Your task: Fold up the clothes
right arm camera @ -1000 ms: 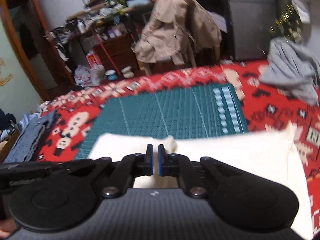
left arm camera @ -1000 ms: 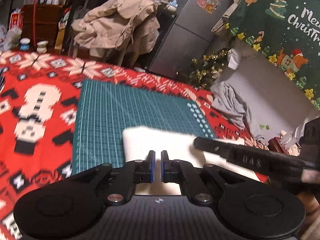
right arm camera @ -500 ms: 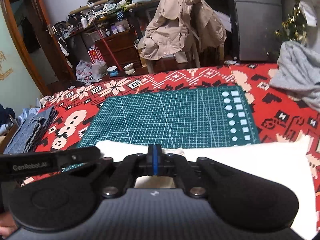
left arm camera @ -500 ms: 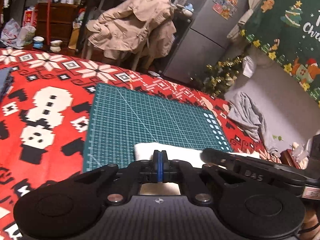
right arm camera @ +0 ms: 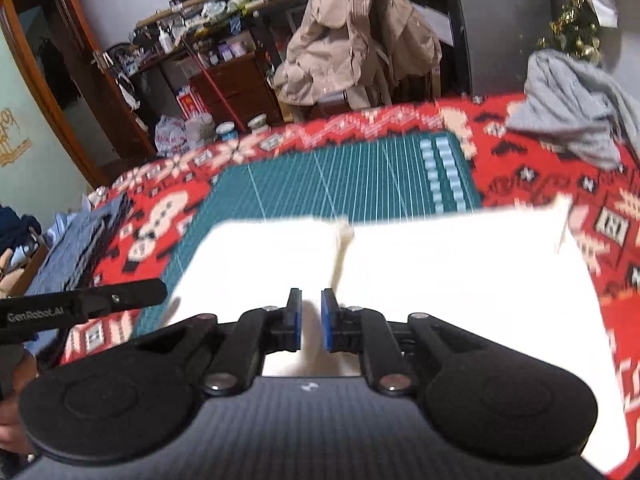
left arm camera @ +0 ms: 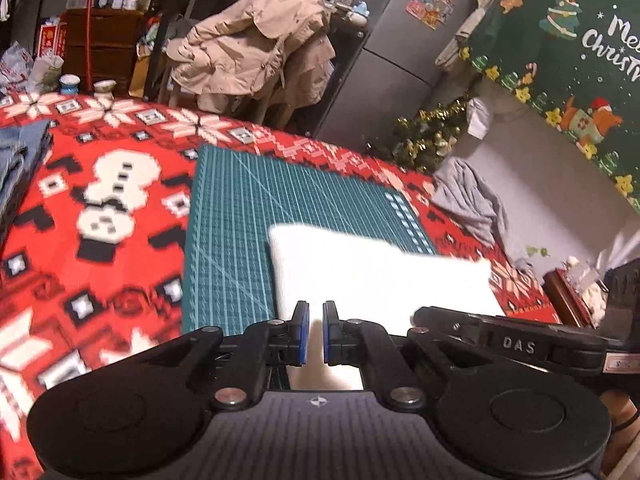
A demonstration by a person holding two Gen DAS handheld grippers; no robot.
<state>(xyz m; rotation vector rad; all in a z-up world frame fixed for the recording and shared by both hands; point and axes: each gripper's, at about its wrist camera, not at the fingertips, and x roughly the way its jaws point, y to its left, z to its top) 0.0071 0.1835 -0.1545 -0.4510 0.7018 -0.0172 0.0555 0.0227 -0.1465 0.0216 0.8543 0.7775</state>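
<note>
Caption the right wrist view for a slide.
Right gripper, jaws slightly apart, over white garment on green cutting mat.

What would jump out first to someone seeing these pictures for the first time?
Probably the bright white garment, spread flat across the near edge of the green cutting mat, right in front of both black tongs. Next comes the loud red snowman-patterned cloth covering the table under it all. A crumpled grey garment sits at the far right corner, and a beige coat is draped over a chair beyond the table.
</note>
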